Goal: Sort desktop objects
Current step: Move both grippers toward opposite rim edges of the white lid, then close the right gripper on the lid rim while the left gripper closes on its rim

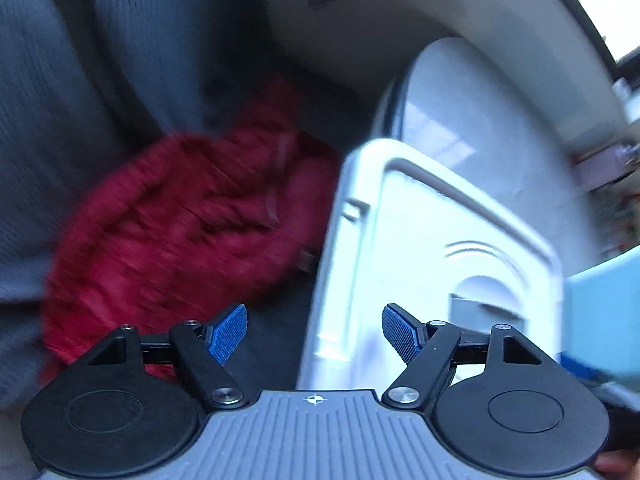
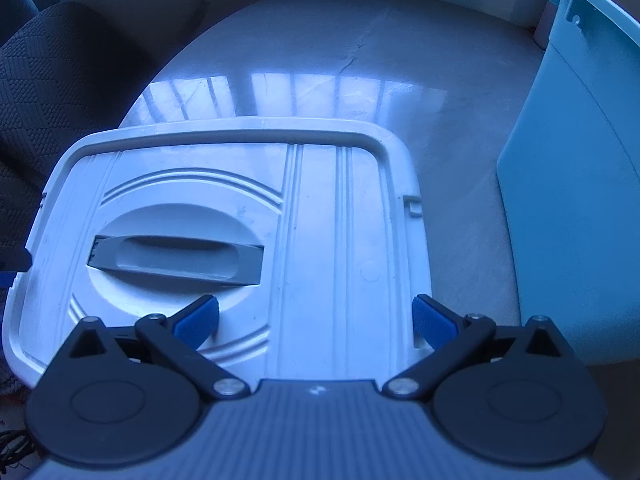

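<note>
Left wrist view is showing my left claw point(image 1: 315, 334) hanging with its jaws spread and nothing between the pads, because I am judging it is heading for something to pick; a red fabric bundle point(image 1: 180, 236) is lying blurred off the surface's edge, beside the white lid point(image 1: 420, 248); my right claw point(image 2: 316, 320) is likewise gaping and empty, hovering over that lid, which is resting flat on the pale surface point(image 2: 360, 68) with its grey handle point(image 2: 176, 256) facing up, presumably for an easy grasp; the teal box point(image 2: 576, 200) is standing just beside it.
</note>
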Tool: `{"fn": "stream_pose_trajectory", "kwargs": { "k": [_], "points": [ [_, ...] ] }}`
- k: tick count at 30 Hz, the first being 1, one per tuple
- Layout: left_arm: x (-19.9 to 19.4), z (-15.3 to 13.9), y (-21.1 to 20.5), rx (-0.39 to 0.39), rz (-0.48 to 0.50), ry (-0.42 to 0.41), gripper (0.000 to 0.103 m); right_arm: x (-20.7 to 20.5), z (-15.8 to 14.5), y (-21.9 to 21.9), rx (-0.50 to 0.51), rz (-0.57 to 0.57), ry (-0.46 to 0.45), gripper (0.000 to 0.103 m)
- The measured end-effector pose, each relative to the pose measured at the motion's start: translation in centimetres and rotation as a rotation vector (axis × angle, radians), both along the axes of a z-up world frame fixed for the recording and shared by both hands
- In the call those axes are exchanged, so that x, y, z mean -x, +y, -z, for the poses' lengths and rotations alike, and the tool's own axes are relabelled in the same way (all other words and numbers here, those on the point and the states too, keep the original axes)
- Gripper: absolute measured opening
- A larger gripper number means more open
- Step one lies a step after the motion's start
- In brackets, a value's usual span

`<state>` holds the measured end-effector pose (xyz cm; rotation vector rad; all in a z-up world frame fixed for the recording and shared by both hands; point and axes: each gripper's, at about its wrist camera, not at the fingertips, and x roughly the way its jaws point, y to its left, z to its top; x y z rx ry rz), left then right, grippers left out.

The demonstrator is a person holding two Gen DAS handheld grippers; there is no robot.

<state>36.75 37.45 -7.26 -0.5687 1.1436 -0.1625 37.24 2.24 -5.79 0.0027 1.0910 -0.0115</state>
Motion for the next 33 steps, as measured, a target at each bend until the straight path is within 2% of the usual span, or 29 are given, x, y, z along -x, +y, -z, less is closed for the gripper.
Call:
{"fn": "stream_pose_trajectory", "kwargs": {
  "k": [3,8,9,11,12,16,24,28,33],
  "points": [
    [0.1,2.5,1.0,0.161,-0.009,0.029,0.077,0.2,0.0,0.0,-0.001,0.0,-0.001,0.103],
    [0.5,5.4,1.0,0.378,0.004,0.069,0.077,0.4,0.0,-0.1,-0.002,-0.012,0.002,0.103],
    [0.6,6.0,0.8,0.419,0.007,0.073,0.073,0.6,0.0,-0.1,-0.002,-0.015,0.003,0.103],
    [1.1,6.9,0.5,0.441,-0.004,0.046,0.071,0.8,-0.1,0.1,-0.002,-0.022,0.004,0.103],
    [1.5,7.1,0.5,0.467,-0.013,0.014,0.062,0.9,-0.1,0.2,-0.002,-0.025,0.004,0.103],
    [2.4,6.8,1.0,0.541,-0.03,-0.025,0.046,1.2,-0.2,-0.1,-0.002,-0.039,0.0,0.103],
    [2.5,5.4,1.5,0.521,0.009,-0.039,0.04,0.6,-0.6,-0.5,-0.027,-0.082,0.037,0.101],
    [2.1,5.6,2.1,0.525,0.018,-0.02,0.039,0.4,-1.3,-2.3,-0.094,0.008,0.06,0.101],
    [1.9,5.4,2.1,0.512,0.024,-0.02,0.039,0.8,-0.8,-4.4,-0.068,0.094,0.089,0.097]
  ]
}}
